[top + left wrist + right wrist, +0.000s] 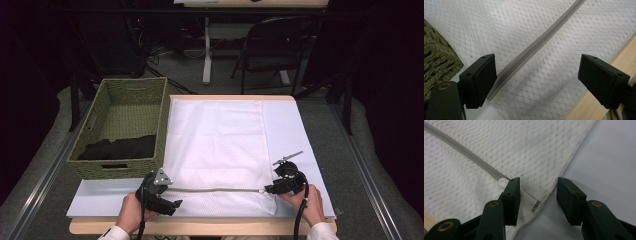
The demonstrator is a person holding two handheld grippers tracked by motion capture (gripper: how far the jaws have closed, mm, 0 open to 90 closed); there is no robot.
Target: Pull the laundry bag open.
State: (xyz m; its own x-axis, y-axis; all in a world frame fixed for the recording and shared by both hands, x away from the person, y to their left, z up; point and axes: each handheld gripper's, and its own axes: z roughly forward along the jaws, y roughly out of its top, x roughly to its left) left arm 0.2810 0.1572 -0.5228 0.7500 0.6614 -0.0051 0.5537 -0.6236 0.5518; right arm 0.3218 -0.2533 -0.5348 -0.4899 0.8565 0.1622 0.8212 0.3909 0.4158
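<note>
Between the black jaws of the left hand-held gripper (537, 82) lies a white mesh laundry bag (215, 145) patterned in small diamonds with a grey zipper (534, 47), while beside it sits an olive-green woven rectangular basket (100, 167) holding black cloth (120, 148).

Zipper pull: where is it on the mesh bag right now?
In the right gripper view, the zipper pull sits at the zipper's end, against the right gripper's left jaw.
</note>
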